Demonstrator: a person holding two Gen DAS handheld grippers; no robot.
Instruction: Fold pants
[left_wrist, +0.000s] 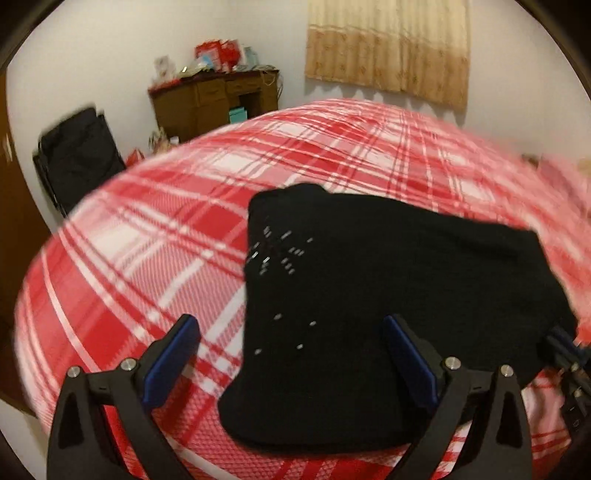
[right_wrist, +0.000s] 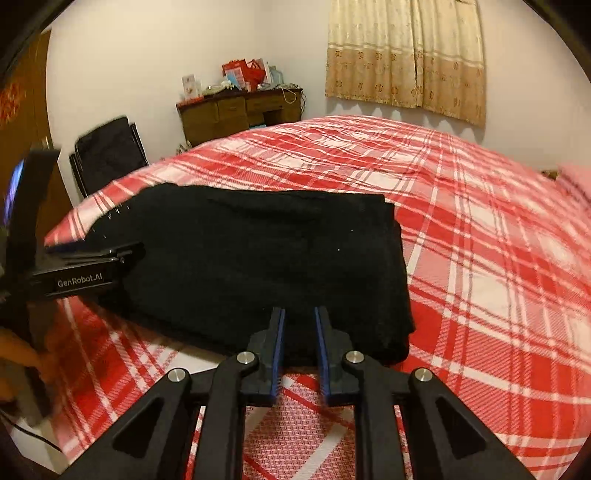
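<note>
Black pants (left_wrist: 388, 295) lie folded into a thick rectangle on the red plaid bed cover (left_wrist: 147, 240). My left gripper (left_wrist: 291, 325) is open wide and hovers over the bundle's near left corner with nothing between its blue pads. In the right wrist view the same pants (right_wrist: 258, 258) stretch across the middle. My right gripper (right_wrist: 299, 314) is at their near edge, jaws drawn narrow with black cloth between the pads. The left gripper (right_wrist: 92, 254) shows at the bundle's left end. The right gripper (left_wrist: 565, 347) peeks in at the far right edge.
A wooden desk (right_wrist: 236, 110) piled with red packages stands against the far wall beside a black folding chair (right_wrist: 107, 155). A beige curtain (right_wrist: 406, 55) hangs behind the bed. A pink pillow (right_wrist: 576, 184) lies at the right. The plaid cover (right_wrist: 480, 258) spreads beyond the pants.
</note>
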